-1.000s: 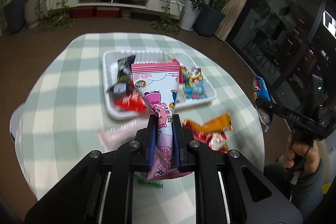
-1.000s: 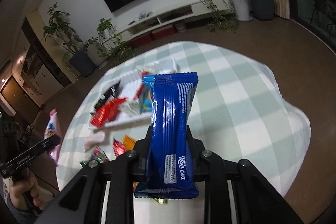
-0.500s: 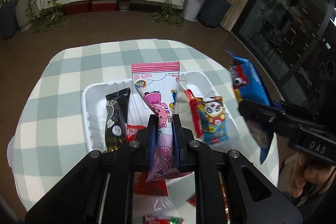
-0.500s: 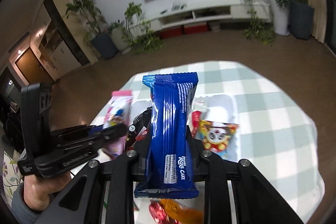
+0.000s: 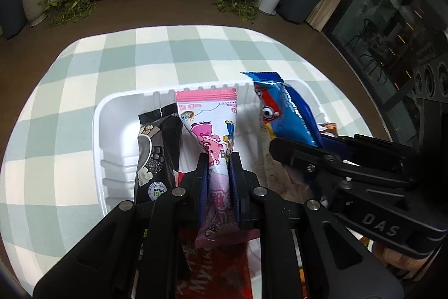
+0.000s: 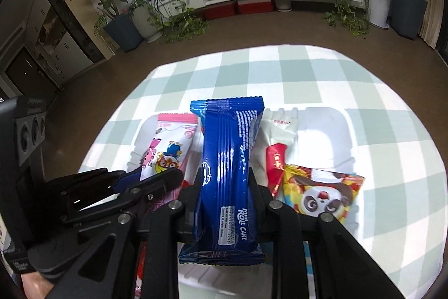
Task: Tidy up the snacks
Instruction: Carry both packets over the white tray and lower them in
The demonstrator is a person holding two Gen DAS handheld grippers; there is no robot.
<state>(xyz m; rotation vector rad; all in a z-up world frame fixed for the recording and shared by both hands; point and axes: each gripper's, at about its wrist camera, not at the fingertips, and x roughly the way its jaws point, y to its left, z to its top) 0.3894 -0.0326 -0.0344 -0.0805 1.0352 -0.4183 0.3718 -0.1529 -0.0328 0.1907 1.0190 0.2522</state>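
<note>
- Snacks were the objects to be sorted; both held packets hung over the white tray (image 5: 96, 131) on the checked tablecloth (image 5: 70, 91).
- Left gripper (image 5: 218, 159): jaws nearly closed, pinching the pink packet (image 5: 208, 114) at its narrowed waist, upper end pointing toward the far rim.
- Right gripper (image 6: 225, 173): jaws slightly apart, clamped on the blue roll cake packet (image 6: 226, 153) across its width.
- Tray contents: a black packet (image 5: 156, 145) lay at the left, a panda packet (image 6: 319, 192) at the near right, and a red-and-white packet (image 6: 277, 142) just left of the panda packet.
- Recommended procedure, as a judgement: each packet should have been lowered into the bare strip between the black packet and the red-and-white packet, parallel to its neighbours.
- The two grippers stood close together; releasing one at a time would have avoided contact between them.
- Jaws should have been opened only once the packet's lower end rested on the tray floor, since a thin wrapper was likely to flop sideways onto the neighbours.
</note>
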